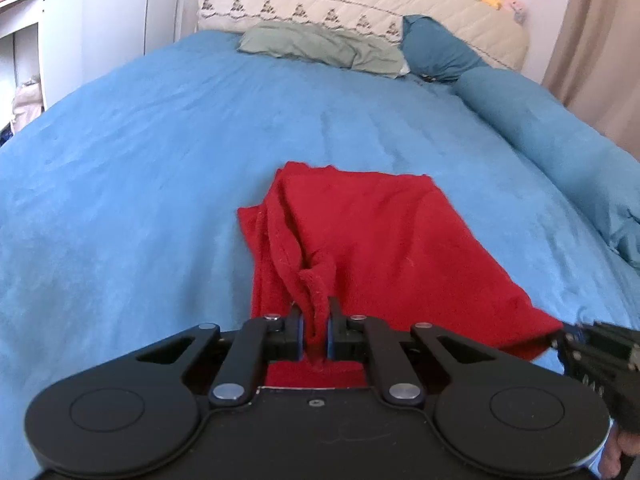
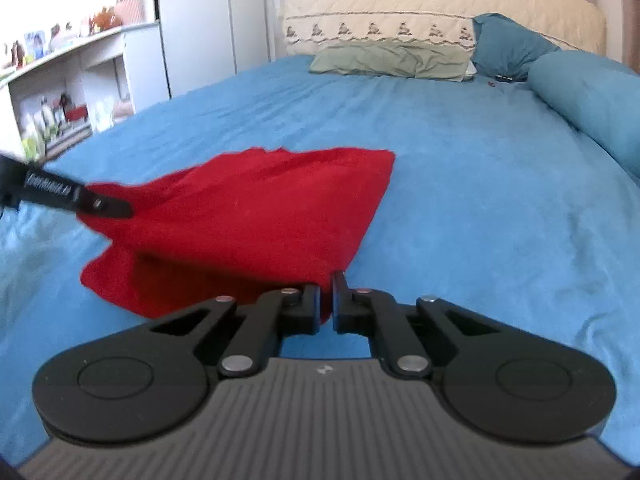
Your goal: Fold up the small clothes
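A small red garment [image 1: 384, 240] lies partly folded on the blue bed [image 1: 160, 200]. My left gripper [image 1: 316, 320] is shut on a bunched near corner of it. My right gripper [image 2: 329, 300] is shut on the other near corner of the red garment [image 2: 248, 216], whose near edge is lifted off the bed. The right gripper also shows at the right edge of the left wrist view [image 1: 568, 336]. The left gripper shows at the left of the right wrist view [image 2: 120, 208], gripping the cloth.
A green pillow [image 1: 324, 44], a dark teal pillow [image 1: 436, 50] and a long blue bolster [image 1: 540, 128] lie at the head and right side of the bed. A cream headboard [image 2: 440, 4] carries plush toys. White shelves [image 2: 60, 92] stand to the left.
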A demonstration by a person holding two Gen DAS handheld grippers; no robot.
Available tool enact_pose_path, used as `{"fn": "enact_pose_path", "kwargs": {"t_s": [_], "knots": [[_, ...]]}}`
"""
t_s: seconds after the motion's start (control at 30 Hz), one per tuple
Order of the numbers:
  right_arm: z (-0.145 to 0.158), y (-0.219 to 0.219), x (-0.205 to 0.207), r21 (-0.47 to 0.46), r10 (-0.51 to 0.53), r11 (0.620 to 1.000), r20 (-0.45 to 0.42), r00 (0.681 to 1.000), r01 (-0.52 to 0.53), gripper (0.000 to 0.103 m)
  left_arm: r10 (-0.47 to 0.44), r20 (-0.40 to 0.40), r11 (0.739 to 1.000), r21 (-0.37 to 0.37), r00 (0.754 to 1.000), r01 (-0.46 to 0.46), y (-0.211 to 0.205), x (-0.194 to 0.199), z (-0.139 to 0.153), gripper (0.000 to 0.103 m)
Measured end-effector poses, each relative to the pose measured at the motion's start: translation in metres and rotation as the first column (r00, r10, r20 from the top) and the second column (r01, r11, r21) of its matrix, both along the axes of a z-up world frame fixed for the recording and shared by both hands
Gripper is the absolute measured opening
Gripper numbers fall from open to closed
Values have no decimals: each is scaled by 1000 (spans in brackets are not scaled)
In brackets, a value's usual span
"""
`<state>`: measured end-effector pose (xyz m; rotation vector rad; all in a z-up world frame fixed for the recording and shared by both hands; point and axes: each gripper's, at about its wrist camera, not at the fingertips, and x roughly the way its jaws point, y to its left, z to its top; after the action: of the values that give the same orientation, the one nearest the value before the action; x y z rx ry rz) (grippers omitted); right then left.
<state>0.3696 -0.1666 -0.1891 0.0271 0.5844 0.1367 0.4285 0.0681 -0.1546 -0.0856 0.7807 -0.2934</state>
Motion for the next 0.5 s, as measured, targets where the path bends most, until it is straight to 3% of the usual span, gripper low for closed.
{"fn": "enact_pose_path", "kwargs": {"t_s": [0.13,0.3,0.5], "knots": [[1,-11,-5,45,-3,999,-13,1000,3,20,-12,19,999,51,1000,11,-7,-16,-3,10],[-24,0,-5,-41,41,998,-114,993,-46,20,8,-58,993,118,998,-1,-8,-13,-41,10],[-29,-3,-4,-39,70,996,-129,989,-76,22,20,-57,994,109,998,-13,-8,-17,-43,11]]}}
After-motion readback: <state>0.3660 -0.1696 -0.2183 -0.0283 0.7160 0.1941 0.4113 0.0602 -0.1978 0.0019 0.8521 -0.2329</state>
